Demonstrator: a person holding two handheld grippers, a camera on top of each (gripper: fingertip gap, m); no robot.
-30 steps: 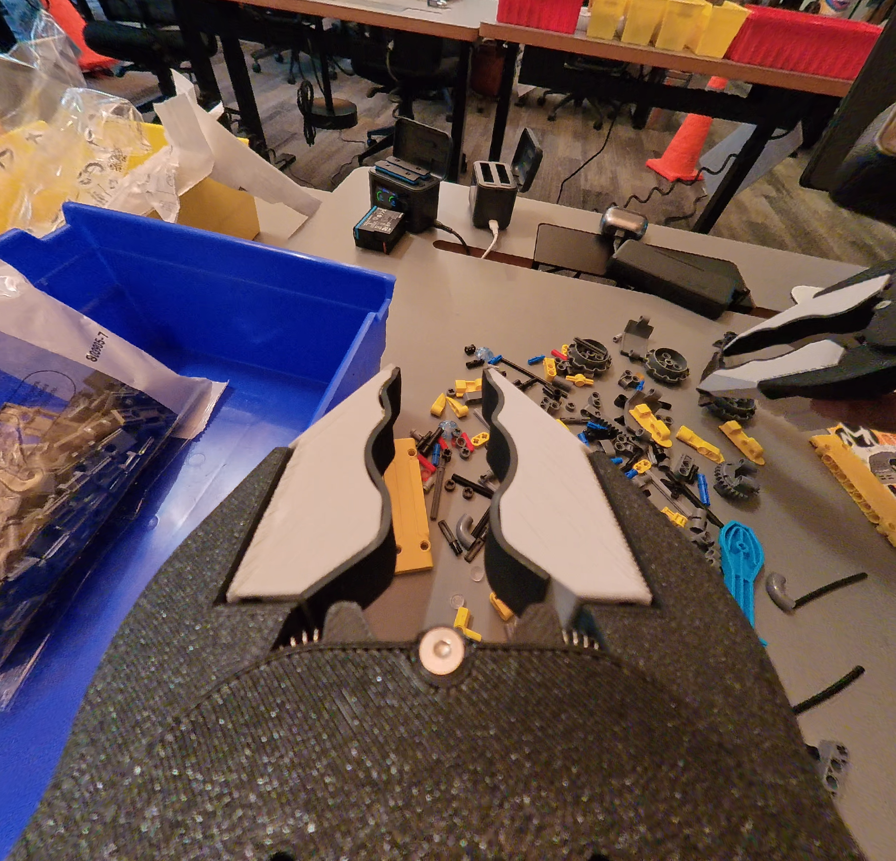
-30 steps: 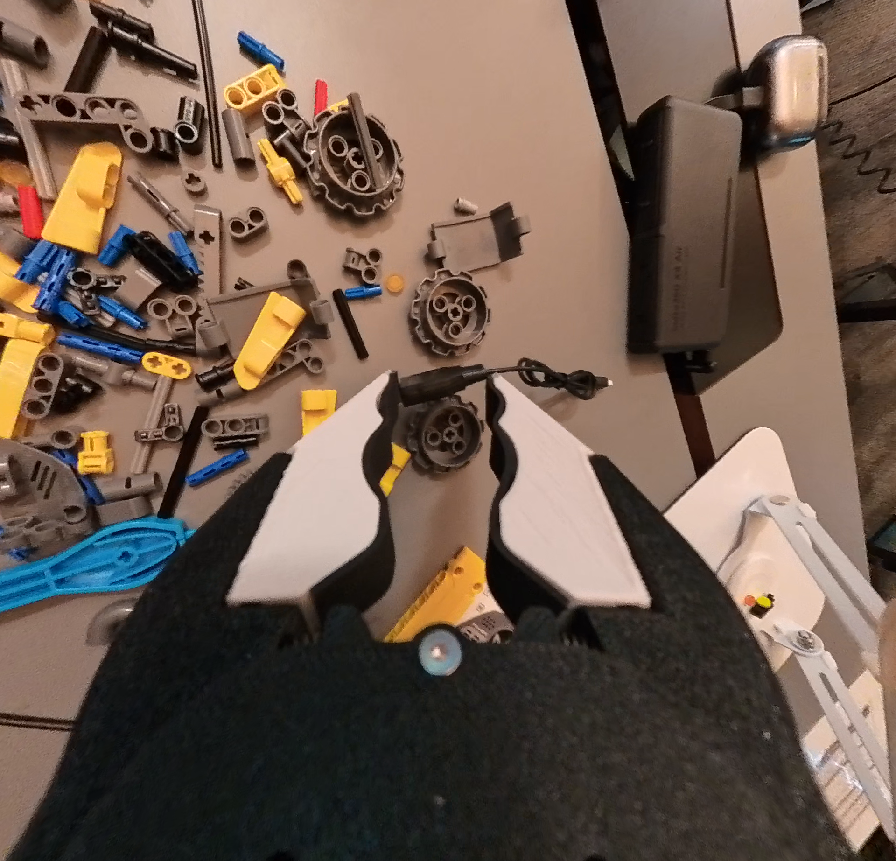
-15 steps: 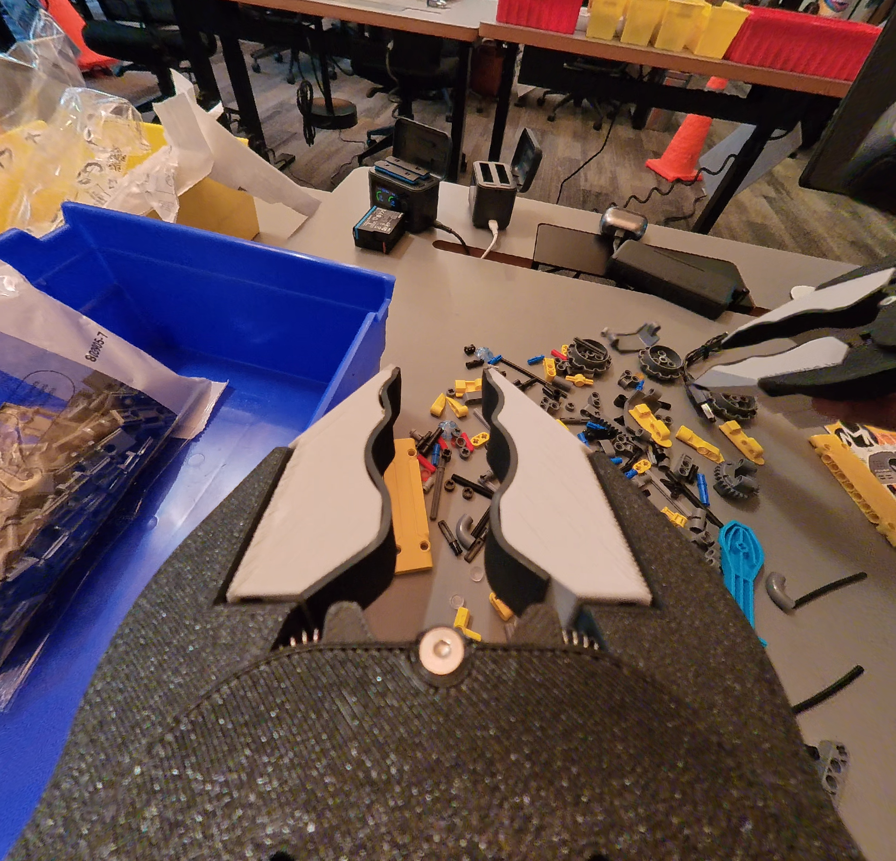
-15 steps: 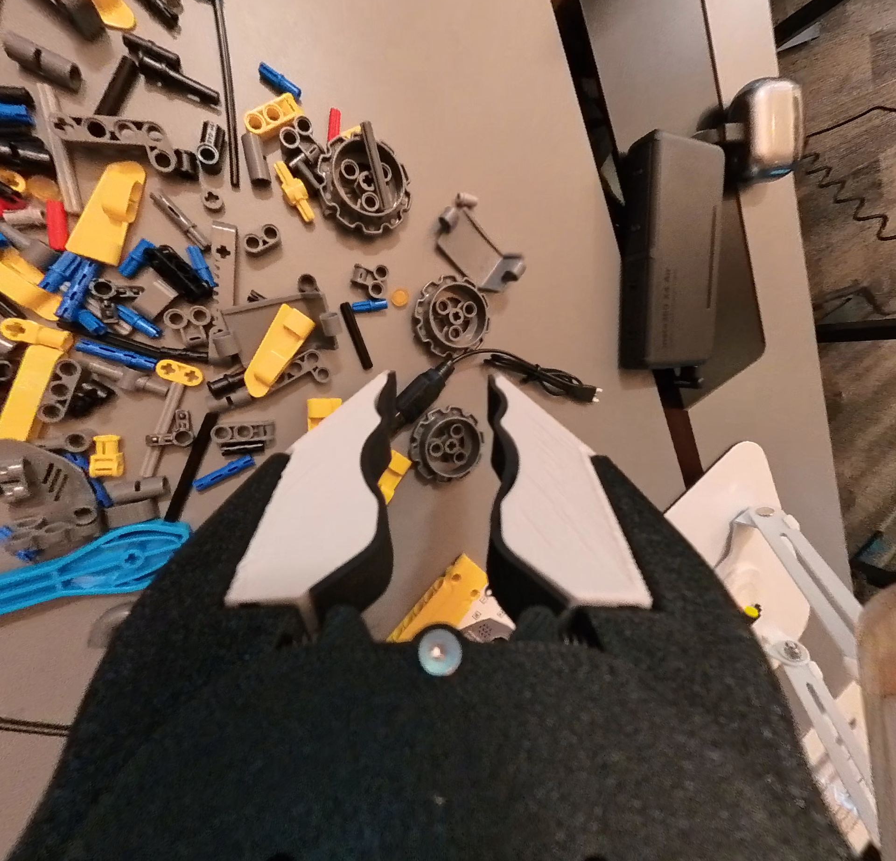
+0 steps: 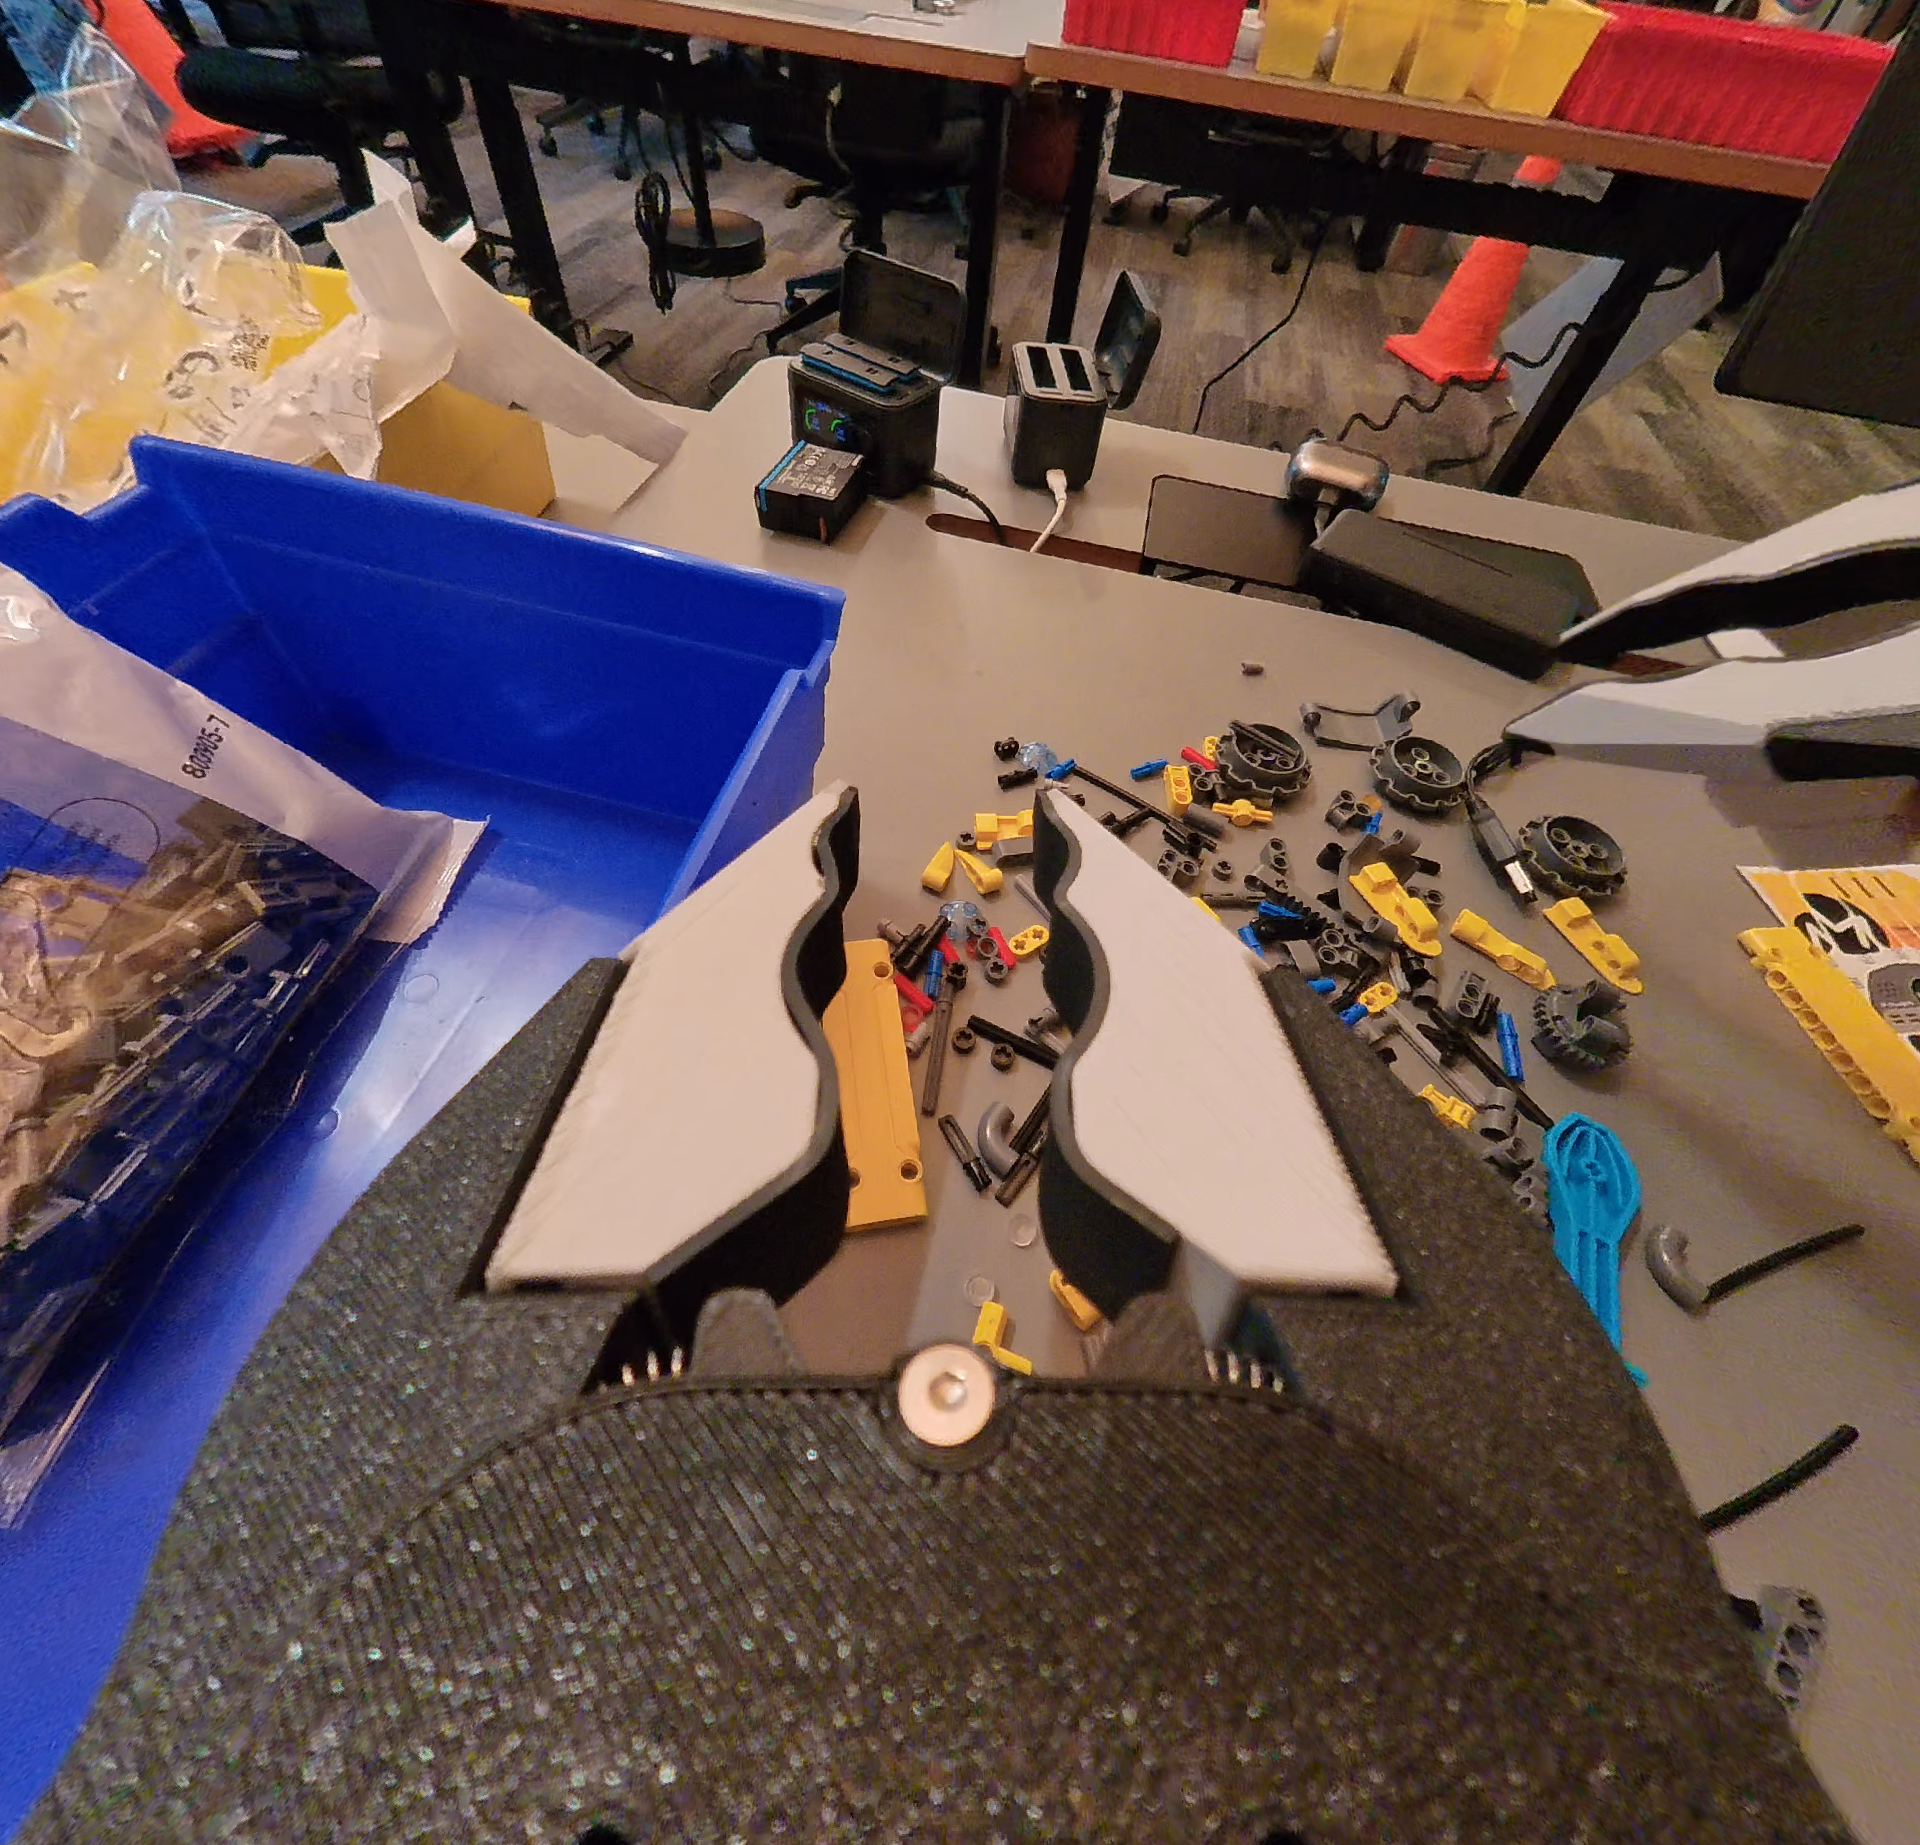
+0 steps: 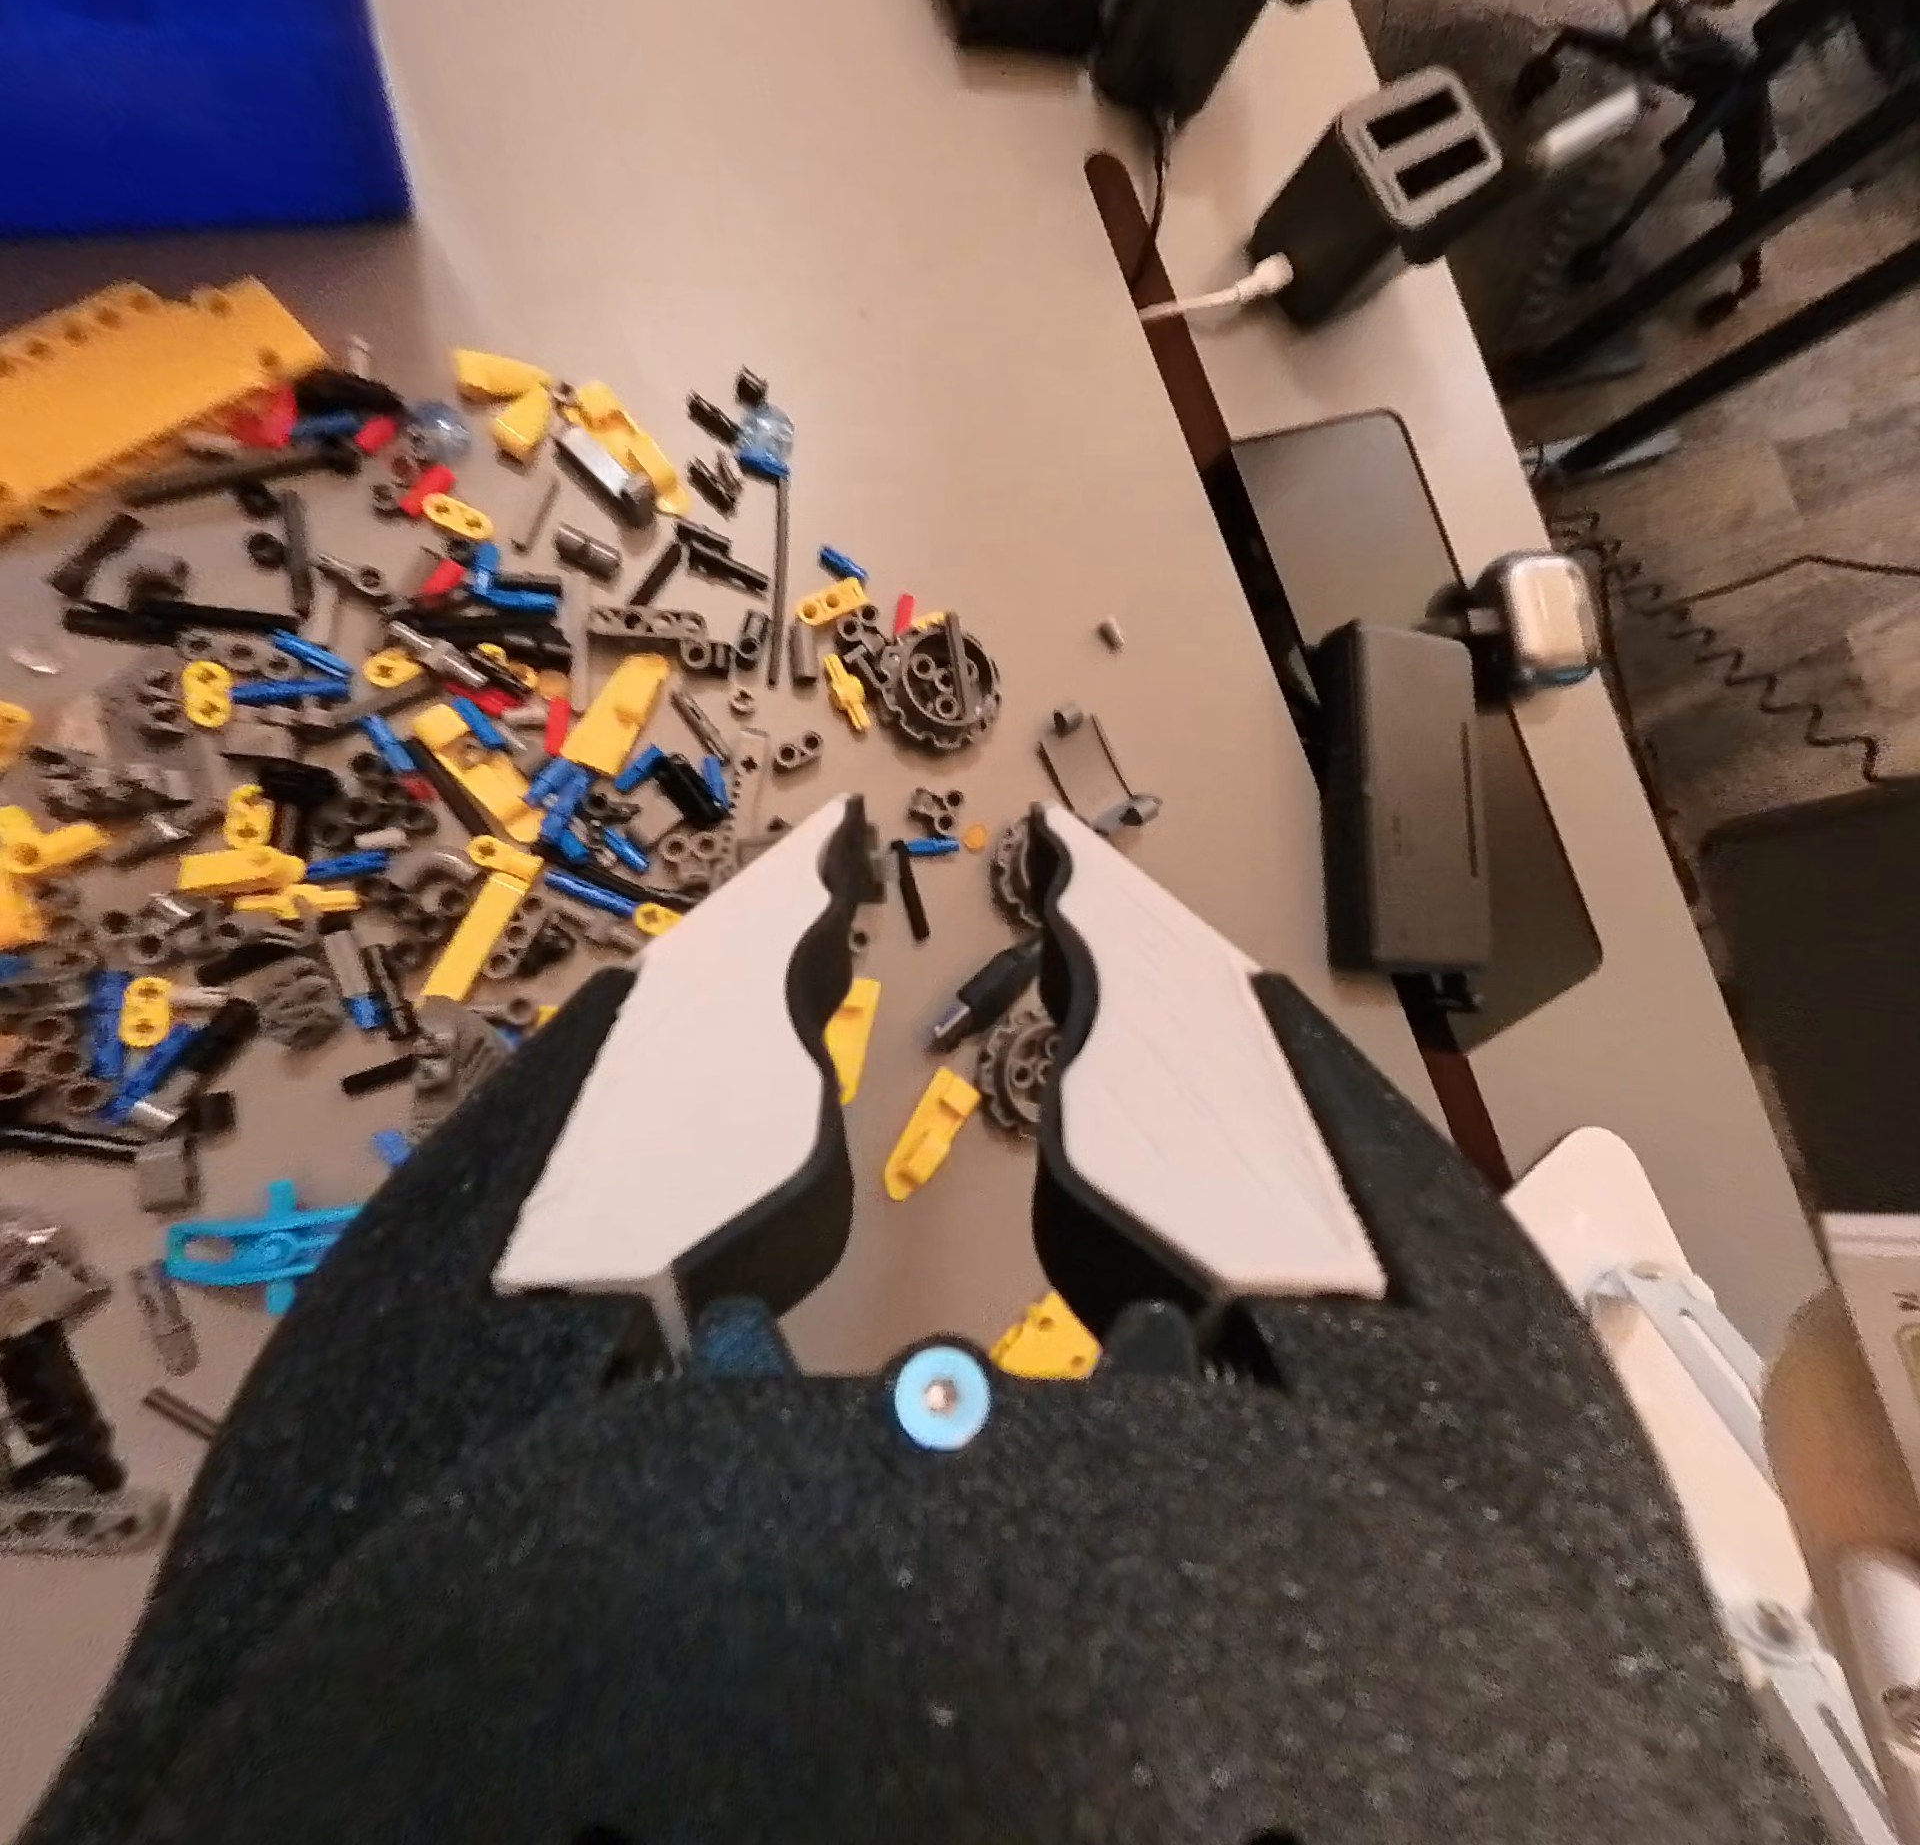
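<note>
Between the spread fingers of the left gripper [image 5: 945, 819], holding nothing: a flat yellow plate [image 5: 878, 1089] and loose black pins on the grey worktop [image 5: 1039, 642]. Left of those fingers: a blue bin [image 5: 499, 632] with a bagged set of parts [image 5: 156, 964]. Right gripper [image 6: 945, 824], fingers likewise parted and empty; below them a black cable plug [image 6: 982, 995], a dark gear [image 6: 1023, 1068], a yellow wedge [image 6: 930, 1130]. Small pieces want a narrow, straight-down pinch. Left of the fingers: dense scatter. Ahead: bare worktop, then chargers at the edge.
</note>
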